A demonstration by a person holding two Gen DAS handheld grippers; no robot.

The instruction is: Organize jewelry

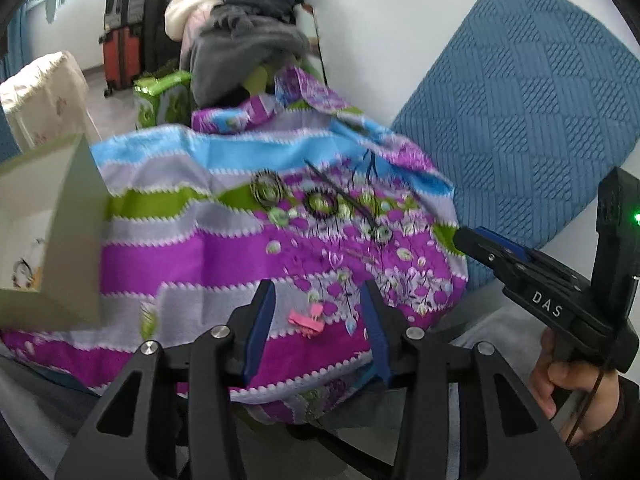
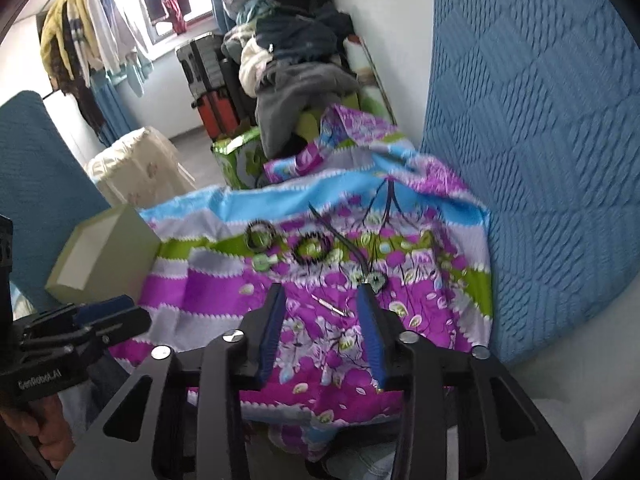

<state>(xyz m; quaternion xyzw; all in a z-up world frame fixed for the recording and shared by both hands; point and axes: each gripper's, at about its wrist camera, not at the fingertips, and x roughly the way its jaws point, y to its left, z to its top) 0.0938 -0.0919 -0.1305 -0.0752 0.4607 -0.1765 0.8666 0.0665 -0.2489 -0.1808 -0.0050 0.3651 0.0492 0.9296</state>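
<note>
Jewelry lies on a purple, blue and green patterned cloth (image 1: pixel 192 248): a coiled wire bracelet (image 1: pixel 267 191), a dark beaded bracelet (image 1: pixel 319 203), and a black cord with a round pendant (image 1: pixel 382 234). A pink clip (image 1: pixel 306 322) rests on the cloth between the fingers of my left gripper (image 1: pixel 318 286), which is open and not touching it. My right gripper (image 2: pixel 320 292) is open too, hovering over a thin silver pin (image 2: pixel 332 305), with the pendant (image 2: pixel 376 280) just past its right fingertip. An open pale green box (image 2: pixel 104 256) sits at the cloth's left edge.
A blue quilted cushion (image 1: pixel 520 120) leans against the wall on the right. Behind the cloth are a pile of clothes (image 1: pixel 248 32), suitcases (image 1: pixel 124 20), a green bag (image 1: pixel 160 100) and a cream fabric bin (image 1: pixel 44 92). A hand (image 1: pixel 568 392) holds the right gripper.
</note>
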